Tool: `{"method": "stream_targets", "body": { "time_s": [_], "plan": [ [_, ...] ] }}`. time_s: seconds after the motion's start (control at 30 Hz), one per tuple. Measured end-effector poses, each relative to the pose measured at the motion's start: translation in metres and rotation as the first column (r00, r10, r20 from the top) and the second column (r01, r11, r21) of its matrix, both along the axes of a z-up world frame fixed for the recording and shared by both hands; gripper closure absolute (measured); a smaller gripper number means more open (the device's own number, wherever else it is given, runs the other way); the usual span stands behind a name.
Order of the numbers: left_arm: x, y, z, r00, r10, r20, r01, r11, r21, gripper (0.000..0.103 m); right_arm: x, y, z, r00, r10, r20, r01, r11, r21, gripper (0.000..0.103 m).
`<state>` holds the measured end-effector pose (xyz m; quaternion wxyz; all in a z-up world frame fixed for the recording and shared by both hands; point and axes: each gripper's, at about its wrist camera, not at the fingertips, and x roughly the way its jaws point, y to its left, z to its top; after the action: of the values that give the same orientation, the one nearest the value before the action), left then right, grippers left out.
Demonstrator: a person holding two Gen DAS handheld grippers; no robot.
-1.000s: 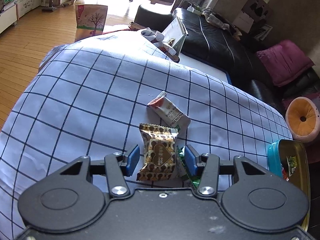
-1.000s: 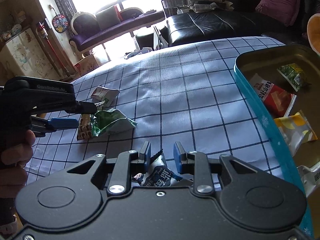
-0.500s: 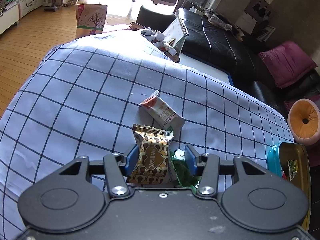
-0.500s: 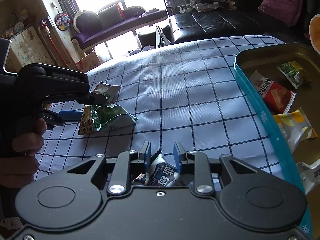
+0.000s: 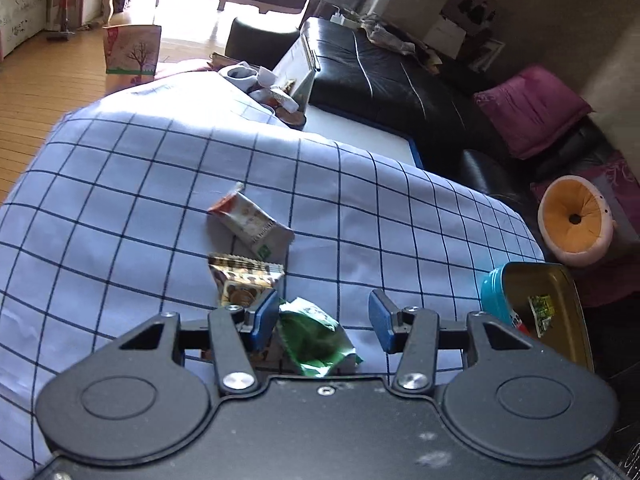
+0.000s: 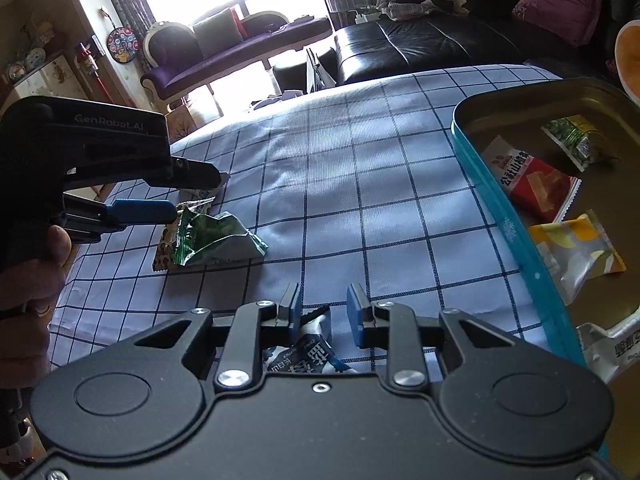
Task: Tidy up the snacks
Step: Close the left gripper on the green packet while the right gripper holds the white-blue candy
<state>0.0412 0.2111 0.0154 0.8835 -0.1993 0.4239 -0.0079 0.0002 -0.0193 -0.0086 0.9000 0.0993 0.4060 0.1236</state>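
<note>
On the blue checked cloth lie a green snack packet (image 5: 316, 332), a brown-and-gold packet (image 5: 240, 280) and a white-and-orange packet (image 5: 252, 226). My left gripper (image 5: 324, 318) is open, low over the cloth, with the green packet between its fingers near the left one. It also shows in the right wrist view (image 6: 192, 196), above the green packet (image 6: 216, 240). My right gripper (image 6: 323, 310) is open around a blue-and-white packet (image 6: 304, 352) lying on the cloth. A teal tin (image 6: 492, 200) at the right holds several snacks.
The tin (image 5: 492, 288) sits at the cloth's right edge in the left wrist view. A black sofa (image 5: 400, 88) and pink cushion (image 5: 532, 108) lie beyond the table. A paper bag (image 5: 132, 52) stands on the wooden floor at the far left.
My left gripper has opened wider and shifted right, from around the brown-and-gold packet to around the green one. My right gripper has opened a little around the blue-and-white packet.
</note>
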Motion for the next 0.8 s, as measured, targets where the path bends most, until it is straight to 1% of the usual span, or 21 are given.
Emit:
{"method": "stream_targets", "body": {
  "time_s": [0.1,0.27,0.43,0.6,0.73,0.77,0.8],
  "plan": [
    [0.003,-0.008,-0.004,1.0,0.01,-0.018,-0.009,0.998,0.056,0.053,0.0,-0.001,0.0,1.0,-0.002,-0.002,0.002,1.0,0.003,0.065],
    [0.006,-0.015,-0.007,0.999,0.006,-0.031,-0.003,0.997,0.074,0.053,0.0,-0.002,0.0,1.0,-0.001,-0.002,0.001,1.0,0.003,0.065],
    [0.009,-0.022,-0.01,0.999,0.012,-0.051,-0.005,0.991,0.132,0.053,0.0,-0.004,0.0,1.0,0.0,-0.003,0.0,1.0,0.003,0.066],
    [0.007,-0.036,-0.007,0.999,-0.026,-0.038,0.033,0.982,0.184,0.05,0.001,-0.005,-0.001,1.0,0.003,-0.005,-0.003,1.0,0.009,0.066],
    [0.006,-0.048,-0.006,0.998,-0.053,-0.034,0.059,0.969,0.239,0.05,0.001,-0.004,0.0,1.0,-0.003,0.0,0.003,1.0,-0.005,0.066],
    [0.005,-0.05,-0.006,0.998,-0.06,-0.032,0.065,0.968,0.241,0.05,0.001,-0.004,0.0,1.0,-0.005,0.002,0.005,1.0,-0.008,0.066],
    [0.006,-0.051,-0.006,0.997,-0.072,-0.034,0.078,0.971,0.227,0.05,0.001,-0.003,0.0,1.0,-0.006,0.002,0.006,1.0,-0.009,0.066]
  ]
}}
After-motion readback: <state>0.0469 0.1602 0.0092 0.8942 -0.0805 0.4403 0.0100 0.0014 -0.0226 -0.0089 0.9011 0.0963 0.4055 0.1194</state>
